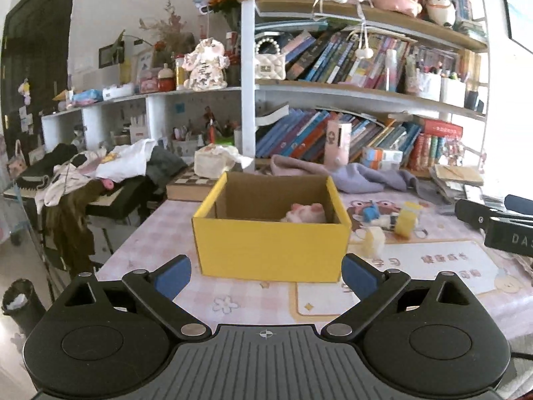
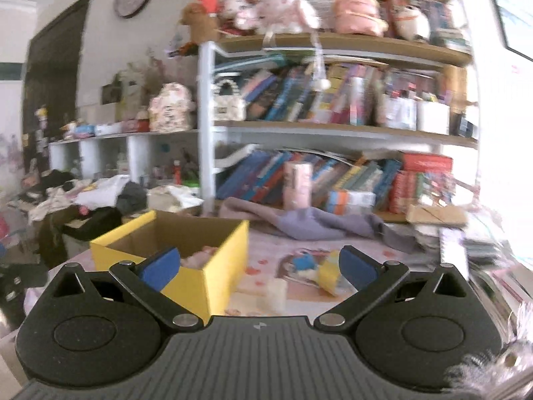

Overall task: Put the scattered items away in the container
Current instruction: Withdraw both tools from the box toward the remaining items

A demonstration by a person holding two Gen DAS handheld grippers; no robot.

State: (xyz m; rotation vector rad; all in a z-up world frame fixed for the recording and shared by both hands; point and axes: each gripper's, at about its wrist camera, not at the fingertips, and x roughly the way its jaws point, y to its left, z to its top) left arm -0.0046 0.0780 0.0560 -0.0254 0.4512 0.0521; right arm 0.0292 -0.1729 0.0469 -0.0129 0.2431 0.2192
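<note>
A yellow cardboard box (image 1: 271, 250) (image 2: 213, 276) stands open on the pink table, with a pink plush toy (image 1: 304, 214) (image 2: 200, 256) lying inside. To its right lie a cream block (image 1: 374, 240) (image 2: 276, 295), a yellow block (image 1: 407, 221) (image 2: 328, 275) and a small blue toy (image 1: 369, 213) (image 2: 304, 261). My left gripper (image 1: 266, 275) is open just in front of the box, holding nothing. My right gripper (image 2: 260, 266) is open above the table, right of the box and near the scattered items; it shows at the right edge of the left wrist view (image 1: 496, 223).
Behind the box lie a purple cloth (image 1: 359, 173) (image 2: 309, 220) and a bookshelf (image 1: 366, 93) packed with books and plush toys. A stack of books and papers (image 1: 456, 180) sits at the table's right. Clothes are heaped on a chair (image 1: 83, 180) to the left.
</note>
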